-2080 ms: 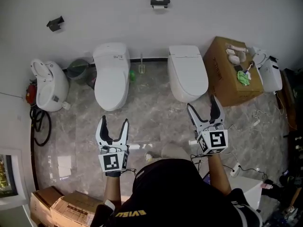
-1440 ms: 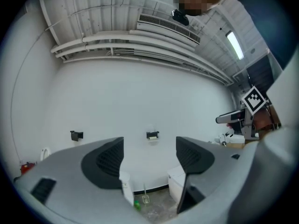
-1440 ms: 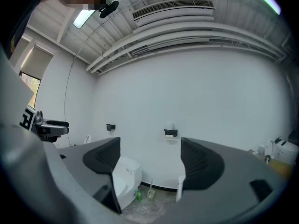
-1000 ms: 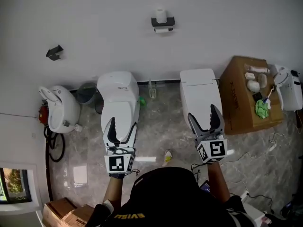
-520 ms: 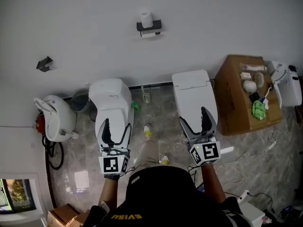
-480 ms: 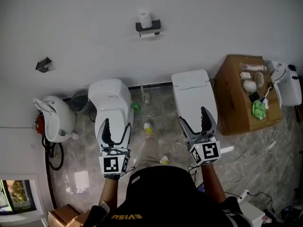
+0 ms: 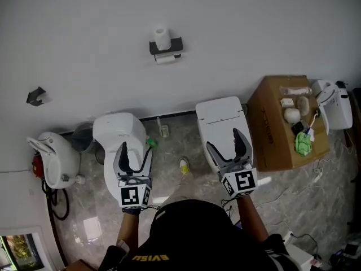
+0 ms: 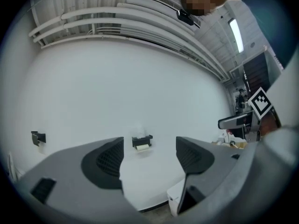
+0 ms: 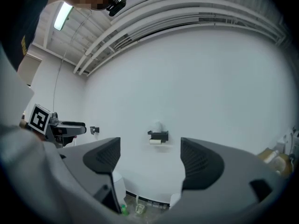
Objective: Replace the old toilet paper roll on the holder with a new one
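Observation:
A black holder hangs on the white wall, with a white roll standing on top and a thin, nearly used-up roll below. Both gripper views show the holder far ahead between the jaws. My left gripper is open and empty over the left toilet. My right gripper is open and empty over the right toilet. Both are held well short of the wall.
Two white toilets stand against the wall, a toilet brush between them. A cardboard box with small items sits right. Another toilet bowl and a grey bin are left. A black bracket is on the wall.
The view has shifted toward the wall; the holder now appears lower and closer. Both grippers stay open and have come forward over the toilets as the person walks.

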`<state>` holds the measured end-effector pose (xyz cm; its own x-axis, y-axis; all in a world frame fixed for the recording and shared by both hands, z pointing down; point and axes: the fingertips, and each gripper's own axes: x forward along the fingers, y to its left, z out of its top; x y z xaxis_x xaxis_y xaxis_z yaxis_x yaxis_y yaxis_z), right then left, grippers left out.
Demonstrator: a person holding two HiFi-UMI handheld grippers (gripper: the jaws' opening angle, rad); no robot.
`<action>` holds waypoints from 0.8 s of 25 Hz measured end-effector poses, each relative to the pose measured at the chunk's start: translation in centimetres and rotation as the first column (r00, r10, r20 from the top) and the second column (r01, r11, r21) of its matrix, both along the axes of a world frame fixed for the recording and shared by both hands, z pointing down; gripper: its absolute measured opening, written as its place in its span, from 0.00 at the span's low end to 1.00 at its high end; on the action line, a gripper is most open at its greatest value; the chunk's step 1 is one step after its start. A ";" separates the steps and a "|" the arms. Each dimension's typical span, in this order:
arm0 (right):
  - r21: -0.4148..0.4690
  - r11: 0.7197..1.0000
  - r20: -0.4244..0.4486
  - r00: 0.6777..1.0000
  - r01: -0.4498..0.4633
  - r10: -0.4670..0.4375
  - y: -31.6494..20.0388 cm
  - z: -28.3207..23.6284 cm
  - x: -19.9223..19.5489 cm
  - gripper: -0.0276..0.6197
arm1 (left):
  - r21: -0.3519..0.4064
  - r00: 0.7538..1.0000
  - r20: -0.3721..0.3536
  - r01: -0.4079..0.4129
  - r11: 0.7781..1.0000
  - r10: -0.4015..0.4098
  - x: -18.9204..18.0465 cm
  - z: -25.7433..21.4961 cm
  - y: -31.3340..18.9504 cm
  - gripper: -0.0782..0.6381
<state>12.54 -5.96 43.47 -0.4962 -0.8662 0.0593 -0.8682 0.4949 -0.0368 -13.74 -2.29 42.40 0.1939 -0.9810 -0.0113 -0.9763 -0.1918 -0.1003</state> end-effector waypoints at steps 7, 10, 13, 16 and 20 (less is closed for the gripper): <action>0.002 1.000 -0.051 0.999 0.019 -0.019 -11.8 -1.1 -2.9 0.66 | 0.029 0.998 -0.050 -0.027 0.999 0.029 -1.3 -1.0 -12.4 0.61; 0.006 1.000 -0.065 0.998 0.020 -0.019 -15.8 -1.6 -3.4 0.66 | 0.030 0.998 -0.036 -0.051 0.998 0.053 -1.0 -0.9 -17.0 0.61; 0.000 0.999 -0.083 0.996 0.036 -0.036 -19.1 -1.5 -4.0 0.66 | 0.029 0.997 -0.046 -0.053 0.998 0.055 -0.7 -1.0 -20.1 0.61; -0.012 0.998 -0.096 0.994 0.060 -0.061 -22.0 -1.0 -4.8 0.66 | 0.008 0.997 -0.066 -0.037 0.999 0.038 -1.0 -0.5 -22.4 0.61; -0.015 0.993 -0.142 0.983 0.113 -0.114 -25.1 0.7 -6.2 0.66 | 0.009 0.999 -0.052 -0.014 1.000 0.015 -1.1 -0.6 -25.1 0.61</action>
